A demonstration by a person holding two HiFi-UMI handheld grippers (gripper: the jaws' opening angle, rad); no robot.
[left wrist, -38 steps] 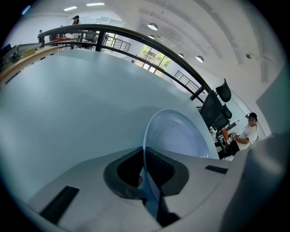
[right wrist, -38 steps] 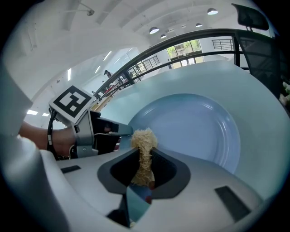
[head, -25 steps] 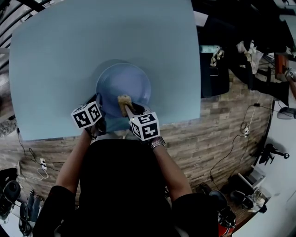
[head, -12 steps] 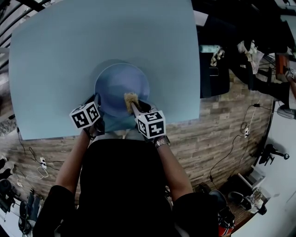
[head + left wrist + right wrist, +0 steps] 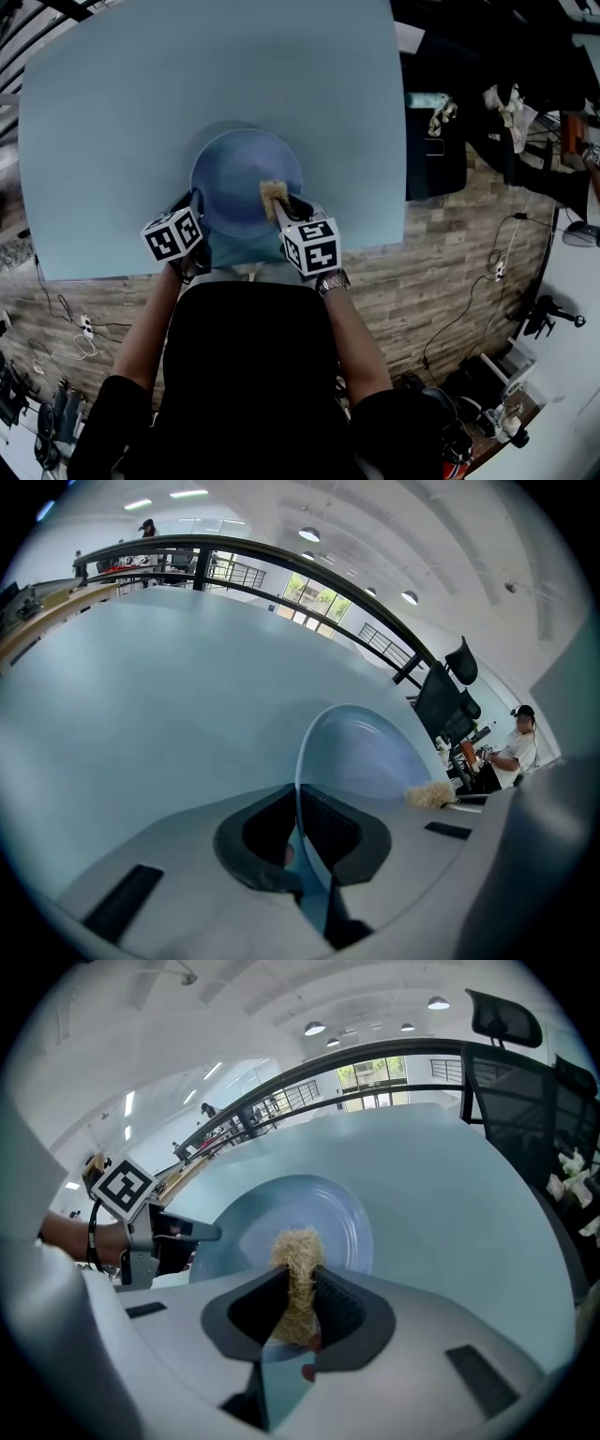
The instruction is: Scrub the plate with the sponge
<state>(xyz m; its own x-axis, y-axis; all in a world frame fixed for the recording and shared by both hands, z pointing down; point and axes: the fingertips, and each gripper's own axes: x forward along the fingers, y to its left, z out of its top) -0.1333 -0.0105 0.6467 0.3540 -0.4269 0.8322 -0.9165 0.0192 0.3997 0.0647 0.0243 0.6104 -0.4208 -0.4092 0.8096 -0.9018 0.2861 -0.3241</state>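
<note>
A light blue plate lies on the pale blue table near its front edge. My left gripper is shut on the plate's near left rim, which runs edge-on between the jaws in the left gripper view, plate. My right gripper is shut on a tan fibrous sponge that rests on the plate's near right part. In the right gripper view the sponge sticks out of the jaws over the plate, and the left gripper shows at the left. The sponge peeks in at the right of the left gripper view.
The table reaches far beyond the plate to the left, right and back. Its front edge runs just under my grippers. Dark chairs and clutter stand off the right side, over a wood-patterned floor.
The right gripper has slid the sponge to the right across the plate's near part. The left gripper has held its place on the rim.
</note>
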